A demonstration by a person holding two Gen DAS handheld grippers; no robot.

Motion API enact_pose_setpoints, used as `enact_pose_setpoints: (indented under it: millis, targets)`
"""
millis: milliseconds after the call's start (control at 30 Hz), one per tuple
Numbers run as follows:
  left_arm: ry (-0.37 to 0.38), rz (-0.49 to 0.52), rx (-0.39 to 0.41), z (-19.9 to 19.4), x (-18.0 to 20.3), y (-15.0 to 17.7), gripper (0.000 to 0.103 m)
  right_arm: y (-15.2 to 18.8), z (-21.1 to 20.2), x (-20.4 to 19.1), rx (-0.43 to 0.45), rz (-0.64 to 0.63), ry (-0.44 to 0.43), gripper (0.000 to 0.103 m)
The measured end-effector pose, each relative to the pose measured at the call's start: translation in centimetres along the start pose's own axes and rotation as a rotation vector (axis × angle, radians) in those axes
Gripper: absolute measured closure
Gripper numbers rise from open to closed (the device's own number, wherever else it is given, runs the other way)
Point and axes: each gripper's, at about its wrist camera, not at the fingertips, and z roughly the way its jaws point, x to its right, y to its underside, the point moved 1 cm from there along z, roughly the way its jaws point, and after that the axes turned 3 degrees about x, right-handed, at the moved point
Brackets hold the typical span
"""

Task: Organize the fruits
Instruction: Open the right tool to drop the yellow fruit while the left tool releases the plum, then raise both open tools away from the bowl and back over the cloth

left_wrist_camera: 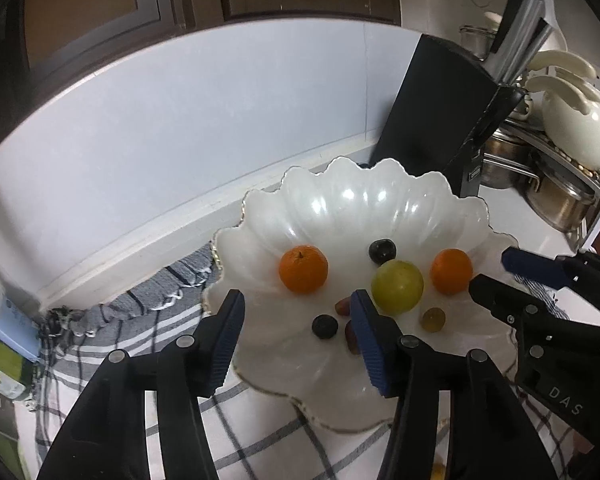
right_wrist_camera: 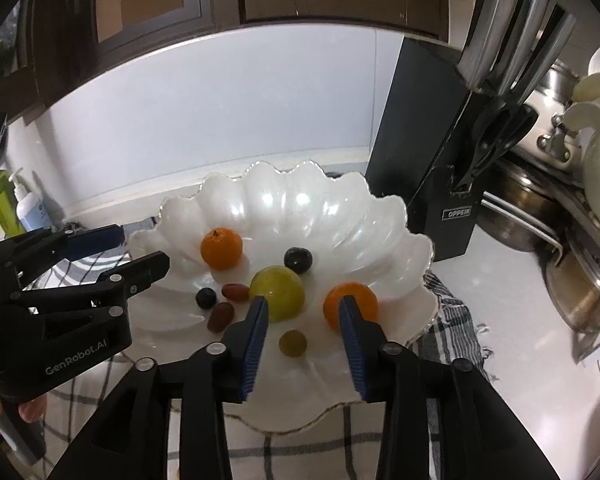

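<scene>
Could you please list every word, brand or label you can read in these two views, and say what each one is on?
"OPPEIN": white label low on the black knife block.
"GenRobot.AI": body of the left gripper, seen in the right wrist view.
"DAS": body of the right gripper, seen in the left wrist view; possibly cut off.
Pump bottle label: too blurred to read.

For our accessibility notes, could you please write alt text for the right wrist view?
The open right tool hovers over a white scalloped bowl holding two oranges, a green fruit, dark berries and small reddish fruits. The open left tool reaches in beside it.
</scene>
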Motion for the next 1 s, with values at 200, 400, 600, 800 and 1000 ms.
enact_pose_setpoints:
  millis: [200,400,600,800,1000]
  targets:
    - [-0.003,0.007,0.048,-3.0,-0.4,0.3,0.042,0.0,-2.8,-0.8,0.053,-0.006,0.014,0.057]
    - [-0.007,0.027,0.107,-6.2,-0.7,0.6,0.037,0.2,-6.1,-1.4,0.111,0.005,0.019,0.057]
    - [0.006,0.041,0.155,-9.0,-0.8,0.8,0.036,0.9,-9.0,-2.0,0.148,0.017,0.036,0.057]
    - [0.022,0.087,0.206,-11.3,-0.5,1.4,0.036,1.9,-11.4,-2.8,0.179,0.027,0.048,0.057]
    - [0.045,0.115,0.239,-13.2,-0.3,2.2,0.036,3.1,-13.6,-3.1,0.205,0.044,0.079,0.057]
